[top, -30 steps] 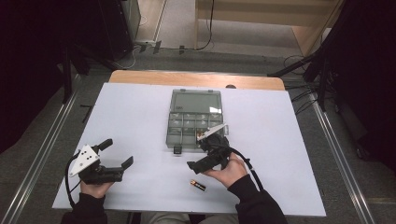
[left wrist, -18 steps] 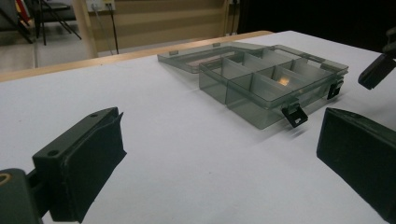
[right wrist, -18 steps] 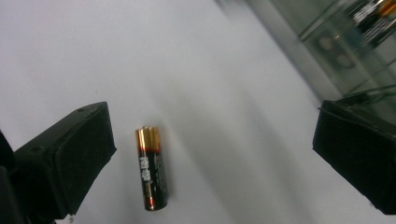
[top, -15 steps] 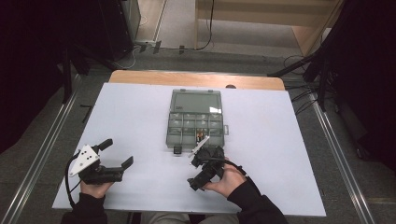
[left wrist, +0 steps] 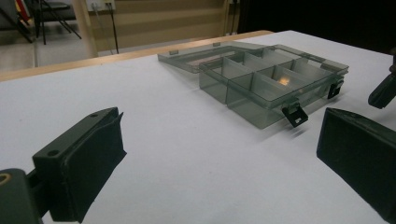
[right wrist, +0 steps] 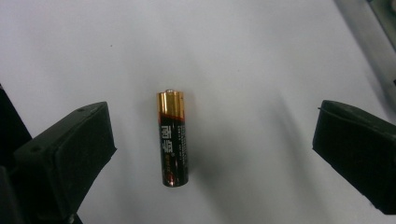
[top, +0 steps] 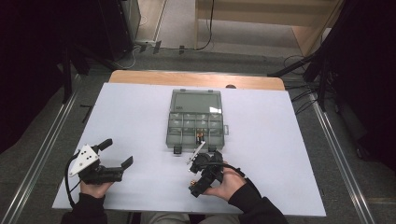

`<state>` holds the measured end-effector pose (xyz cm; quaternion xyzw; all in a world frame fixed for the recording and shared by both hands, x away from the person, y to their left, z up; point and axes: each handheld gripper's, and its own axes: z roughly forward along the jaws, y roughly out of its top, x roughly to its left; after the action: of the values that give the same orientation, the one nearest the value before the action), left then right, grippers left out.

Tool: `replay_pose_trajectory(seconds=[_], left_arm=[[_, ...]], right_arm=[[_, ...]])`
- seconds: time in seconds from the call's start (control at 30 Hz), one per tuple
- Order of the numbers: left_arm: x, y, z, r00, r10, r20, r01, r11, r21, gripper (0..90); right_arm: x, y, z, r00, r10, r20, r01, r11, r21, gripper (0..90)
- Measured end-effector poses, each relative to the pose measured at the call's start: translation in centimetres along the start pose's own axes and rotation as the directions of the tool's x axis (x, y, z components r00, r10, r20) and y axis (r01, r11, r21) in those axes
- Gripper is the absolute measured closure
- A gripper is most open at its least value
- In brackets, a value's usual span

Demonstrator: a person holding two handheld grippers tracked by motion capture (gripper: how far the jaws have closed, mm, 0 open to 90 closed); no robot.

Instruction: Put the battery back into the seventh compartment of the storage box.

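Hovering wide open over the battery [right wrist: 173, 138] lying near the box's [top: 173, 125] front edge, the right gripper [right wrist: 219, 154] holds nothing; the left gripper [top: 113, 156] waits open. Grasping and boxing remain.

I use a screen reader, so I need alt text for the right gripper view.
A battery lies on the white table, centred between the open right claw, whose black jaws stand well apart on either side without touching it. Its gold end points away from the camera.

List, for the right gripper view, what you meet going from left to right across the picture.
One black jaw pad at the left → the battery lying on the white table → the other black jaw pad at the right.
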<state>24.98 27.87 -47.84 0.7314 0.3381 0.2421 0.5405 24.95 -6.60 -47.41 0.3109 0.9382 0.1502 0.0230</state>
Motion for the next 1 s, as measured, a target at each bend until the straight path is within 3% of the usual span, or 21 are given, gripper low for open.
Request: replay_pose_trajectory(seconds=[0.33, 0.53, 0.6, 0.67, 0.83, 0.87, 0.93, 1.0], left_arm=[[-0.02, 0.01, -0.02, 1.0, -0.001, 0.003, 0.001, 1.0, -0.003, 0.8], [0.0, 0.01, -0.03, 1.0, 0.0, 0.003, 0.0, 1.0, -0.002, 0.8], [-0.01, 0.0, -0.02, 1.0, 0.001, 0.003, -0.001, 1.0, -0.002, 0.7], [-0.02, 0.0, -0.02, 1.0, 0.001, 0.001, -0.001, 1.0, -0.002, 0.7], [-0.03, 0.0, 0.0, 1.0, 0.0, 0.001, 0.0, 1.0, -0.003, 0.7], [-0.03, 0.0, 0.0, 1.0, 0.0, 0.001, 0.0, 1.0, -0.003, 0.7], [-0.02, 0.0, 0.0, 1.0, 0.0, 0.001, 0.0, 1.0, -0.002, 0.8], [-0.01, -0.01, -0.01, 1.0, 0.0, 0.002, 0.0, 1.0, -0.002, 0.7]], right_arm=[[0.37, -0.16, 0.3, 0.9995, -0.016, -0.026, 0.017, 0.999, 0.042, 6.8], [0.62, -0.16, 0.52, 0.9986, -0.04, -0.035, 0.042, 0.996, 0.074, 20.7], [0.67, -0.19, 0.59, 0.9982, -0.052, -0.03, 0.055, 0.996, 0.073, 29.2], [0.78, -0.25, 0.4, 0.9978, -0.062, -0.025, 0.063, 0.995, 0.071, 47.7], [0.8, -0.24, 0.18, 0.9975, -0.044, -0.056, 0.049, 0.995, 0.09, 66.3], [0.8, -0.24, 0.18, 0.9975, -0.044, -0.056, 0.049, 0.995, 0.09, 66.3], [0.85, -0.19, 0.09, 0.9977, -0.033, -0.059, 0.039, 0.995, 0.092, 77.4], [0.94, -0.18, 0.06, 0.9981, -0.029, -0.054, 0.034, 0.995, 0.093, 77.7]])
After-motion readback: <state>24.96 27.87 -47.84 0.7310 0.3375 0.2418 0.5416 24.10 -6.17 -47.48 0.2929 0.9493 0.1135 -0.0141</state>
